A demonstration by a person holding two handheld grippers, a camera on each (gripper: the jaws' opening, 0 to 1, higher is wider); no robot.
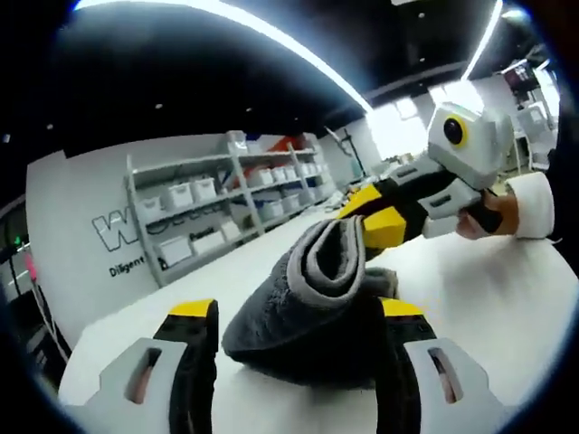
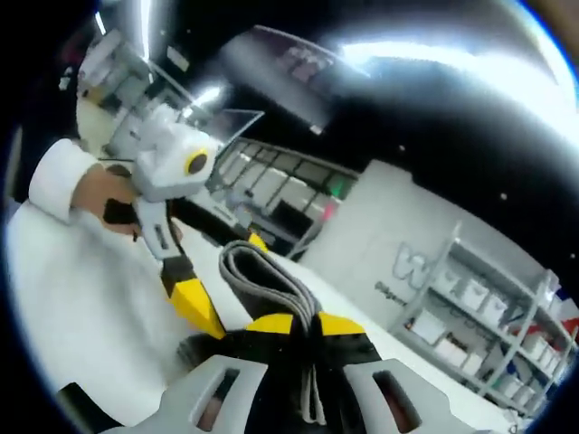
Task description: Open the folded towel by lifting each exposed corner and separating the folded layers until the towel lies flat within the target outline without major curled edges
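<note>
The folded dark grey towel with light grey edging (image 1: 312, 312) is lifted above the white desk (image 1: 507, 298). Left tongs (image 1: 298, 362) stand apart around its lower bulk. Right tongs (image 2: 306, 348) are clamped on the layered edge. White storage shelving (image 1: 226, 203) stands well beyond the desk's far edge.

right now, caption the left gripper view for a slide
Folded grey towel lifted off the white table, pinched by the right gripper.
</note>
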